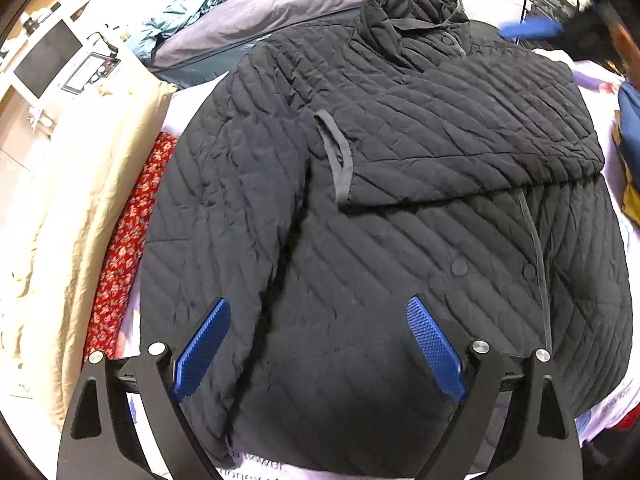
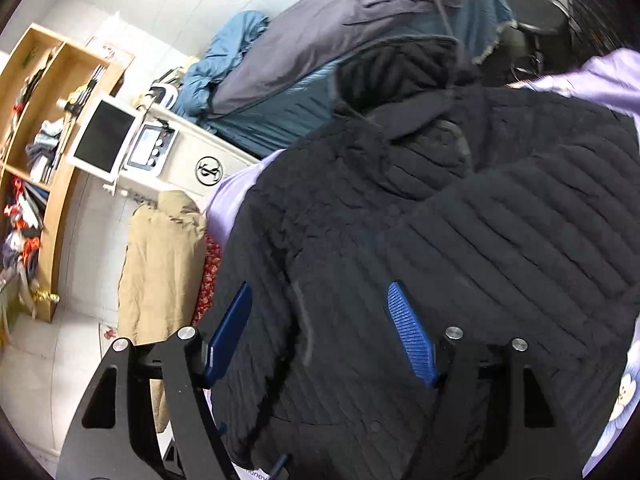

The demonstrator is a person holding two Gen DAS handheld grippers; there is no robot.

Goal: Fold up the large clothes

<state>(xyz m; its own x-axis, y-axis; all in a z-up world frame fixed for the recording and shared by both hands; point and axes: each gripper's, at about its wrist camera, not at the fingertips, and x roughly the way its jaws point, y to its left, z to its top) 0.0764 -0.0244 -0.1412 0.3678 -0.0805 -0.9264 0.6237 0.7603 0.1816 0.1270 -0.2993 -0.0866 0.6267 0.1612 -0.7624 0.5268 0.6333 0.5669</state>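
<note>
Left gripper (image 1: pixel 318 344) and right gripper (image 2: pixel 320 332): jaws spread wide, nothing held. Black quilted jacket (image 1: pixel 380 220) lies centre frame; one sleeve (image 1: pixel 460 140) folded across chest at upper right. Risk, as I judge it: puffy sleeve springs back; lower-left sleeve (image 1: pixel 208 240) drags onto red floral cloth (image 1: pixel 128 240).

The left hand-held gripper (image 1: pixel 318 350) has two black arms with holes shaped like triangles. Shiny round silver screws sit on top. Its fingers (image 1: pixel 436 348) wear bumpy blue pads. The right hand-held gripper (image 2: pixel 320 332) looks just the same.
</note>
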